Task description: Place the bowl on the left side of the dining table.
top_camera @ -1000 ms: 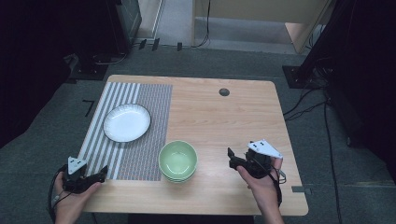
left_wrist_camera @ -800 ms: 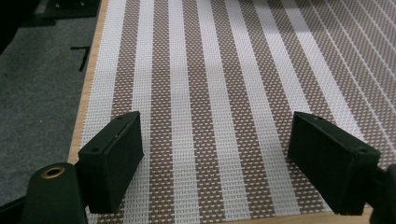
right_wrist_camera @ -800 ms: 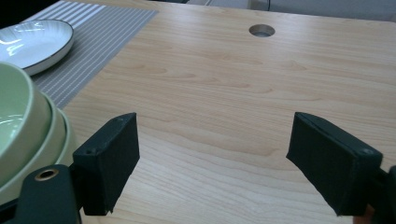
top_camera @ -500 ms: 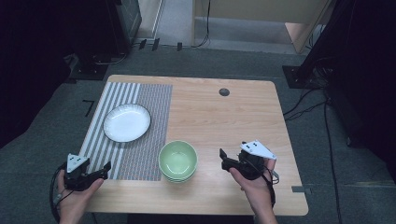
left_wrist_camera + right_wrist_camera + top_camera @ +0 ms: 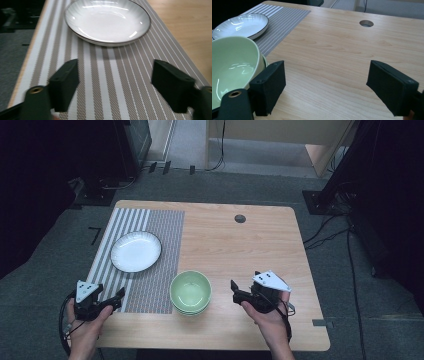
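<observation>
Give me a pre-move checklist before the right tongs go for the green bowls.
1. Right tongs open, nothing between the jaws: ok.
2. Green bowls upright, stacked, near the table's front edge: ok.
3. Bare wood between right tongs and bowls: ok.
4. Left tongs open, jaws just been closing a little, nothing between them, apart from the bowls: ok.
5. White plate on the striped mat, apart from the bowls: ok.
6. How many bowls are in the stack: cannot tell.

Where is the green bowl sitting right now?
In the high view the green bowl sits near the table's front edge, just right of the striped placemat, with the right gripper close on its right.
</observation>
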`<action>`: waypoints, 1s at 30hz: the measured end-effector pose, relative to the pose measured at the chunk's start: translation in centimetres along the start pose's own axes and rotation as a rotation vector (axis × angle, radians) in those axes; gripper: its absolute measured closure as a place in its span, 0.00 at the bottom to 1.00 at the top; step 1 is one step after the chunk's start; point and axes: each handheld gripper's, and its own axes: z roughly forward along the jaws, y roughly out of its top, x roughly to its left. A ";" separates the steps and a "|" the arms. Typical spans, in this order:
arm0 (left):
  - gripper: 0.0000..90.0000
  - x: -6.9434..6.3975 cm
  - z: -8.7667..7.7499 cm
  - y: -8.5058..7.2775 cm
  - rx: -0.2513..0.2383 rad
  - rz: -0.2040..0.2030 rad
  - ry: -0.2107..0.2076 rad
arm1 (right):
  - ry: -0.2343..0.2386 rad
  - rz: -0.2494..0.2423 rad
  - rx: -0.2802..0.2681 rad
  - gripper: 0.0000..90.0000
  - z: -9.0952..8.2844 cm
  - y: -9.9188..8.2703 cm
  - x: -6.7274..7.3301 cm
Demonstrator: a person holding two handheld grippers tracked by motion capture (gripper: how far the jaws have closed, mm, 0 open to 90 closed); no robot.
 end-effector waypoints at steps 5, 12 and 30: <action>0.28 -0.7 0.4 0.4 0.020 0.027 0.027 | -0.009 -0.010 0.003 0.16 0.7 0.1 0.6; 0.22 -2.3 1.1 1.7 0.028 0.037 -0.067 | 0.014 -0.006 0.005 0.16 1.4 0.7 1.2; 0.22 -6.5 0.8 4.5 -0.032 0.032 -0.179 | 0.082 0.019 0.000 0.37 1.3 0.3 1.9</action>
